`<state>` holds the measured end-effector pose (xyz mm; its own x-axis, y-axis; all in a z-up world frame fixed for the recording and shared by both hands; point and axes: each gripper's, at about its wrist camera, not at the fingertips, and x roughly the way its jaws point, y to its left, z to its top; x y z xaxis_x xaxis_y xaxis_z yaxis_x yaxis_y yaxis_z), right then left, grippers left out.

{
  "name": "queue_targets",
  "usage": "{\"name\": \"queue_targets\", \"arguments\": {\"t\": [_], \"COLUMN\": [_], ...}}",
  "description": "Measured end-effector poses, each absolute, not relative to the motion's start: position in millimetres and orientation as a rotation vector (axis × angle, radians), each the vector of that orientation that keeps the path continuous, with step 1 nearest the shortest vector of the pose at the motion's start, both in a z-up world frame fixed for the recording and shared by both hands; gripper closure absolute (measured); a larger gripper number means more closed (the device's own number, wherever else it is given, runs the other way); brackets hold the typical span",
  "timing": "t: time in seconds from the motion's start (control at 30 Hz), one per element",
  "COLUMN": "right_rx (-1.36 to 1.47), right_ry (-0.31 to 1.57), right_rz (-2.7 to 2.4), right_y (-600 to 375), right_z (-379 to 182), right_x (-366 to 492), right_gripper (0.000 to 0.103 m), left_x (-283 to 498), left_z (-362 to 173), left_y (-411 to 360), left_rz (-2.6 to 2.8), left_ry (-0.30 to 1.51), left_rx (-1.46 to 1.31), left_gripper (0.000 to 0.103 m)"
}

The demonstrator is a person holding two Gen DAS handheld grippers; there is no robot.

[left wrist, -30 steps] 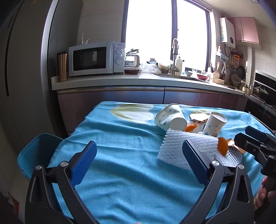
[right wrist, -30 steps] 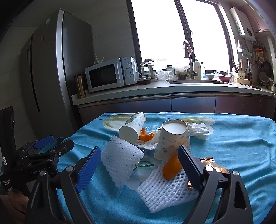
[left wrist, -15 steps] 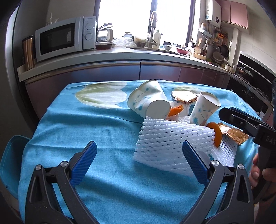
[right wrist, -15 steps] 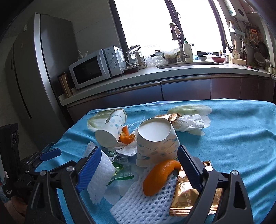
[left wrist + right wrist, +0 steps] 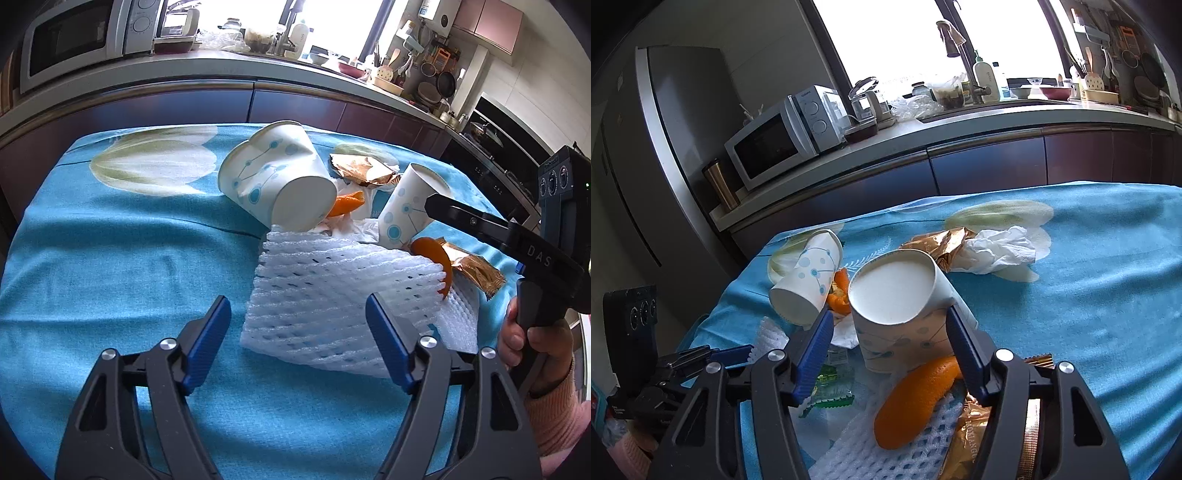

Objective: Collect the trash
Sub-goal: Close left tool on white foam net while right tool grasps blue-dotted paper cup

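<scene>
- The right gripper [image 5: 888, 334] has its blue pads on either side of the upturned paper cup [image 5: 901, 314], and its jaws are closing. The right pad looks to be against the cup wall; the left pad shows a sliver of gap, so the cup is bracketed but not yet pinched.
- The left gripper [image 5: 297, 341] is also closing, its jaws apart with nothing pressed between them. The near edge of the white foam net [image 5: 332, 295] lies just ahead of the pads, slightly to the right of centre.
- Around these, the trash sits in one heap on the blue-clothed surface [image 5: 110, 258]: a second paper cup [image 5: 273, 184] lying on its side, orange peel [image 5: 912, 402] on another foam net just below the upturned cup, gold wrappers [image 5: 364, 170] and a crumpled tissue [image 5: 1001, 249].
- The step in hand looks like the first grasps: each gripper is taking one piece of litter. Next, I judge, the right needs to finish squeezing gently, since a paper cup crushes or tips easily, while the left must slide forward so the net sits between the pads before they close.
- Compared with a second ago, both grippers have come in lower and closer to the heap. Their jaws were then at their widest and the right gripper had no cup between its pads.
</scene>
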<state>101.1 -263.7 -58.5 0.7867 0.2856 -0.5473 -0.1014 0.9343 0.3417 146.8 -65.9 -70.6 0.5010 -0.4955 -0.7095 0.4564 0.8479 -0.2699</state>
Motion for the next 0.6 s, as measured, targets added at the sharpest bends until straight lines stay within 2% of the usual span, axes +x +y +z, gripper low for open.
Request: {"name": "queue_targets", "arguments": {"t": [0.07,0.1,0.17,0.2,0.27,0.37,0.6], "right_rx": [0.306,0.309,0.307,0.302,0.301,0.308,0.301], "right_ry": [0.632,0.632,0.632,0.630,0.625,0.614,0.575], "right_rz": [0.209,0.212,0.221,0.221,0.221,0.226,0.229], "right_y": [-266,-267,-267,-267,-267,-269,-271], "right_z": [-59,-59,-58,-58,-57,-56,-47], "right_x": [100,100,101,101,101,99,93], "right_gripper": [0.063,0.065,0.069,0.069,0.070,0.070,0.071], "left_x": [148,148,146,139,137,130,108], "left_z": [-70,-70,-70,-67,-67,-63,-49], "left_y": [-66,-67,-67,-66,-67,-65,-51], "left_rz": [-0.595,-0.604,-0.622,-0.627,-0.631,-0.634,-0.629], "left_ry": [0.874,0.872,0.871,0.871,0.871,0.861,0.817], "left_rx": [-0.060,-0.063,-0.067,-0.072,-0.073,-0.079,-0.103], "left_gripper": [0.043,0.045,0.056,0.059,0.074,0.086,0.093]}}
